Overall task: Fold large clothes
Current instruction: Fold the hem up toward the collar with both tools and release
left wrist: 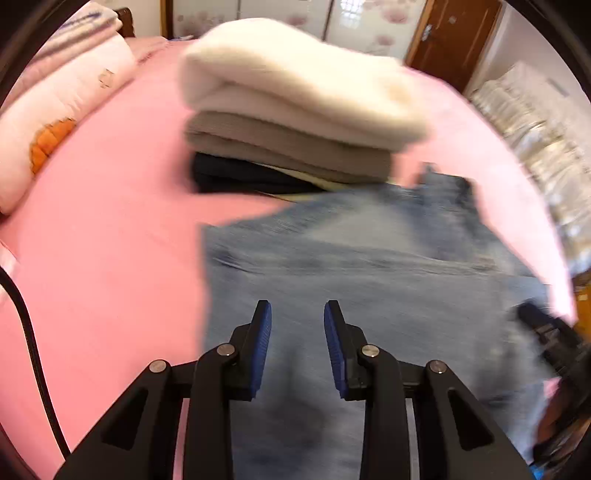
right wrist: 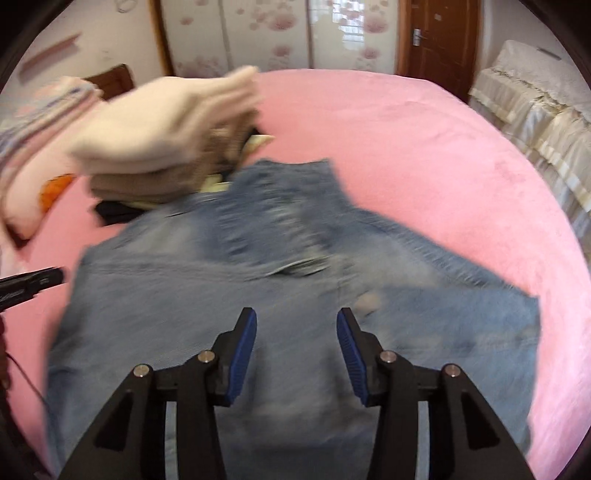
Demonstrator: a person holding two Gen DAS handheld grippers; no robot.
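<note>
A pair of faded blue jeans (left wrist: 369, 258) (right wrist: 221, 295) lies spread flat on the pink bed sheet (left wrist: 110, 240) (right wrist: 406, 147). My left gripper (left wrist: 298, 306) hovers above the denim near its left edge, open, with nothing between its blue pads. My right gripper (right wrist: 296, 312) hangs over the middle of the jeans, also open and empty. Beyond the jeans stands a stack of folded clothes (left wrist: 295, 110) (right wrist: 159, 140): a white knit on top, beige under it, dark cloth at the bottom. Both views are blurred by motion.
A pillow and folded quilts (left wrist: 55, 103) lie at the bed's left end. A cream-covered piece of furniture (right wrist: 524, 110) stands along the right side. A wardrobe (right wrist: 277, 33) and a wooden door (right wrist: 432, 40) are at the back. A black cable (left wrist: 33, 350) hangs at the left.
</note>
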